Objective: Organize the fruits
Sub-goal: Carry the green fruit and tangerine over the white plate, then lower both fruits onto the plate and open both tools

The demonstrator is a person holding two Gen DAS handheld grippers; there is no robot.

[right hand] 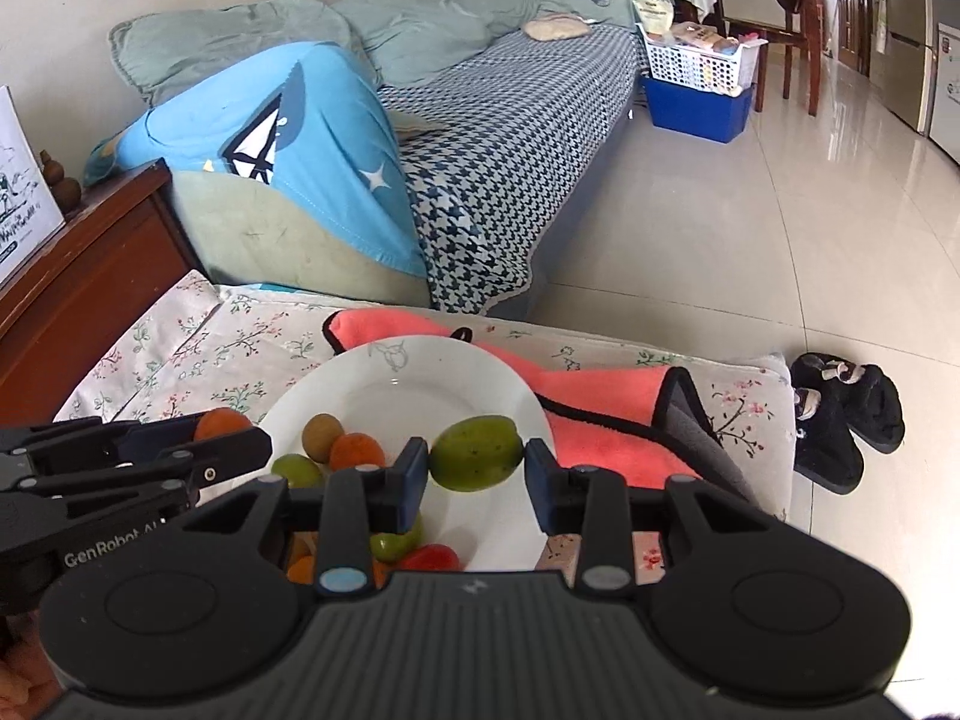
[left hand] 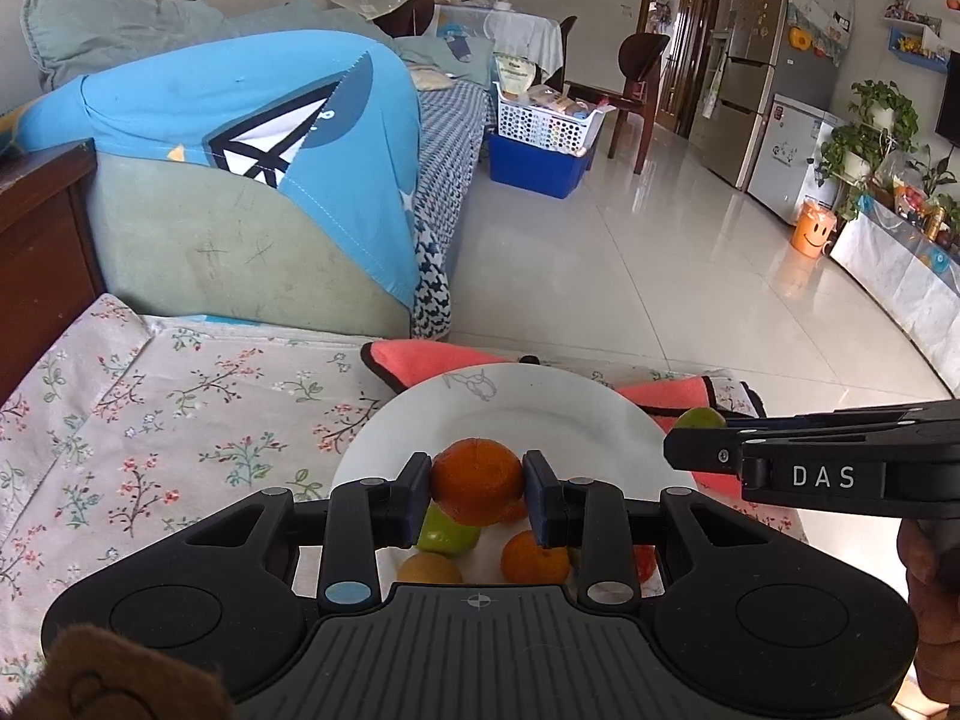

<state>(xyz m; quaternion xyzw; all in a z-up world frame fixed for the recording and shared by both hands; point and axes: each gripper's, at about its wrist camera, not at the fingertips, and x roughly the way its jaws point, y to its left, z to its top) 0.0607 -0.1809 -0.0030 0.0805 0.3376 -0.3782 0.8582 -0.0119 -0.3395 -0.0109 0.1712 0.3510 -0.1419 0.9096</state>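
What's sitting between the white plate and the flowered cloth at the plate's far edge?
A coral-pink towel with dark trim lies under the white plate's far edge, on the flowered cloth; clearest in the right wrist view.

Plate [right hand: 384,396] sits on towel [right hand: 606,414] at table's [right hand: 198,354] far edge; loose fruit [right hand: 345,450] piled at plate's near-left; sofa [right hand: 480,180] behind table.

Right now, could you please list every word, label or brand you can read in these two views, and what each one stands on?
"DAS": on the side of the right hand-held gripper, seen from the left wrist view.
"GenRobot AI", last letters cut off: on the left hand-held gripper.
White poster on the wooden cabinet, fridge stickers: too small to read.
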